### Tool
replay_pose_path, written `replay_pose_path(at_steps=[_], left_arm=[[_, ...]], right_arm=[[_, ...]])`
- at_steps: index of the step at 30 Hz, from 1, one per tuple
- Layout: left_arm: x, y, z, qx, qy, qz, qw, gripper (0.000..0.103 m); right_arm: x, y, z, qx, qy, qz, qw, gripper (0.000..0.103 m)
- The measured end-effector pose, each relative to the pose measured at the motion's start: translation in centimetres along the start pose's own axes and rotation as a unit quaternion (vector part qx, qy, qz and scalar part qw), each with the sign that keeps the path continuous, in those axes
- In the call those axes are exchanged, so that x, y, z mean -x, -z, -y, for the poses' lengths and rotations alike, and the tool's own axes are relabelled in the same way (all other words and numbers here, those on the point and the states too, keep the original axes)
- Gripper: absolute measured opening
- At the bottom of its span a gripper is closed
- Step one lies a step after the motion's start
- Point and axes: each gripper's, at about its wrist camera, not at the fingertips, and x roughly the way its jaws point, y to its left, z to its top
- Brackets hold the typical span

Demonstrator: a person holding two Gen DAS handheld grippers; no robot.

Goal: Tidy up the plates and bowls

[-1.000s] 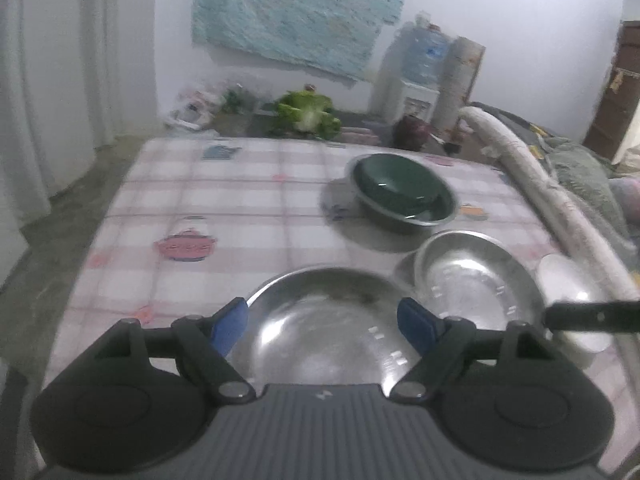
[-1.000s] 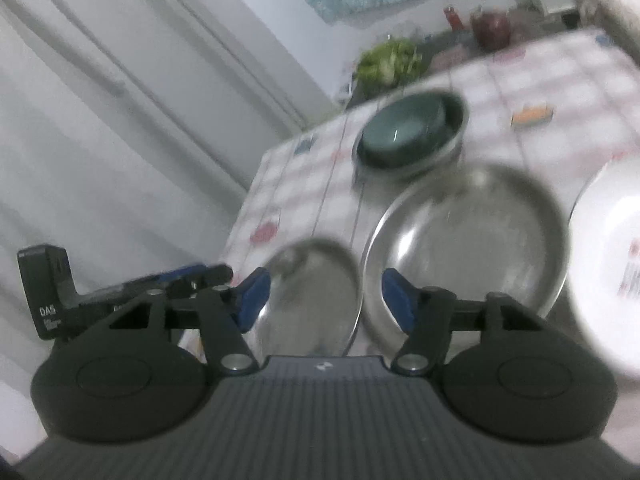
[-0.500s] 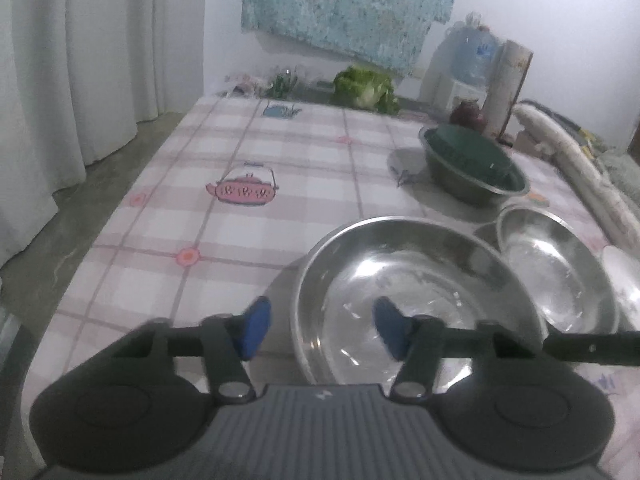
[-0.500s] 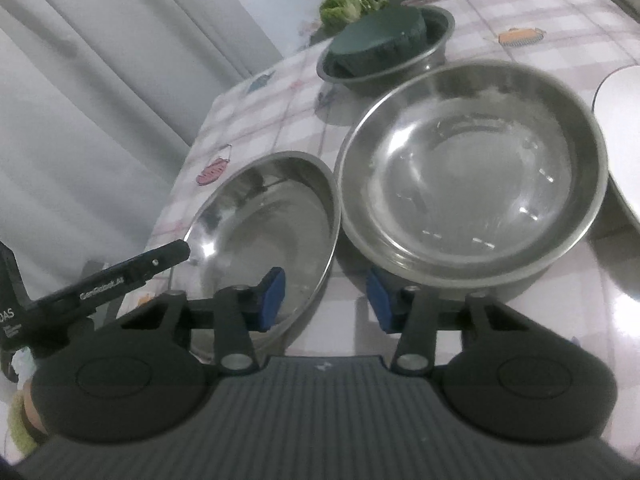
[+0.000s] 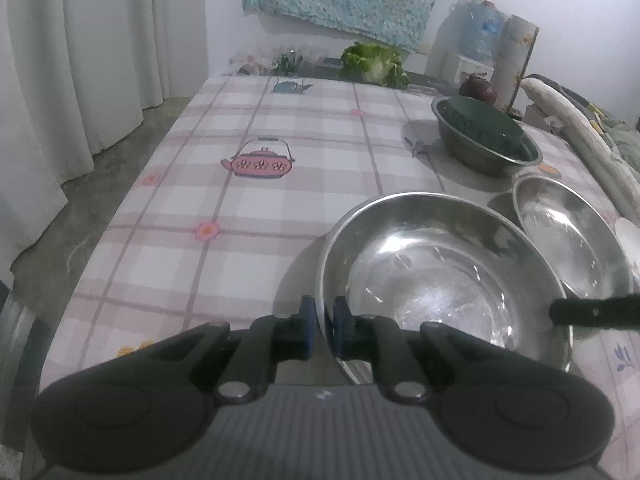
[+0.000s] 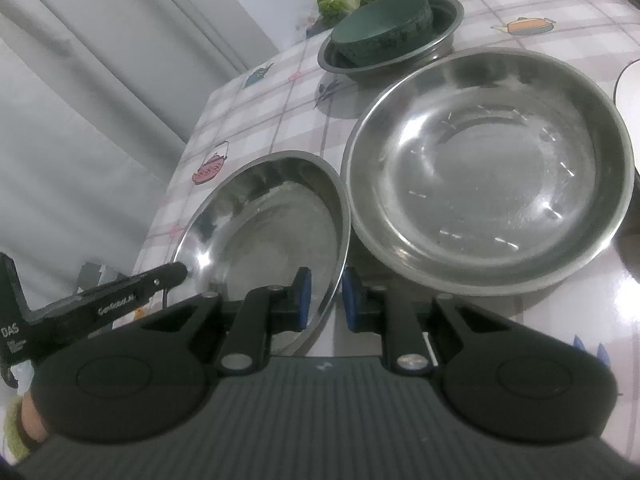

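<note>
Left wrist: left gripper [image 5: 323, 322] pinching round shiny steel bowl [image 5: 440, 280] rim

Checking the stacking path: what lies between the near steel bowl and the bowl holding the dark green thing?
Only bare checked tablecloth between near steel bowl and far bowl, per the left wrist view.

Left gripper [image 5: 322, 330] jaws just closed on near rim of steel bowl [image 5: 432, 280], checked tablecloth [image 5: 240, 208] beneath
</note>
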Motion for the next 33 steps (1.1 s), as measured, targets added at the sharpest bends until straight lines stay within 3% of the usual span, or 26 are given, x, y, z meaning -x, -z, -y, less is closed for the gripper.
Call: replay_pose_path(at_steps=[14, 28, 33], left_arm=[[3.4, 3.2, -3.4, 0.039, 0.051, -0.037, 0.9973, 0.016], [0.2, 1.6, -2.8, 0.05, 0.023, -0.051, 0.9972, 0.019], [0.1, 1.6, -1.9, 0.039, 0.008, -0.044, 0.9983, 0.016]], right_arm=[[0.1, 1.1, -1.6, 0.051, -0.023, -0.045, 0.997, 0.016], [-0.9, 0.3, -1.2, 0.045, -0.02, -0.02, 0.999, 0.015], [-1.2, 0.3, -1.5, 0.042, -0.015, -0.02, 0.999, 0.015]])
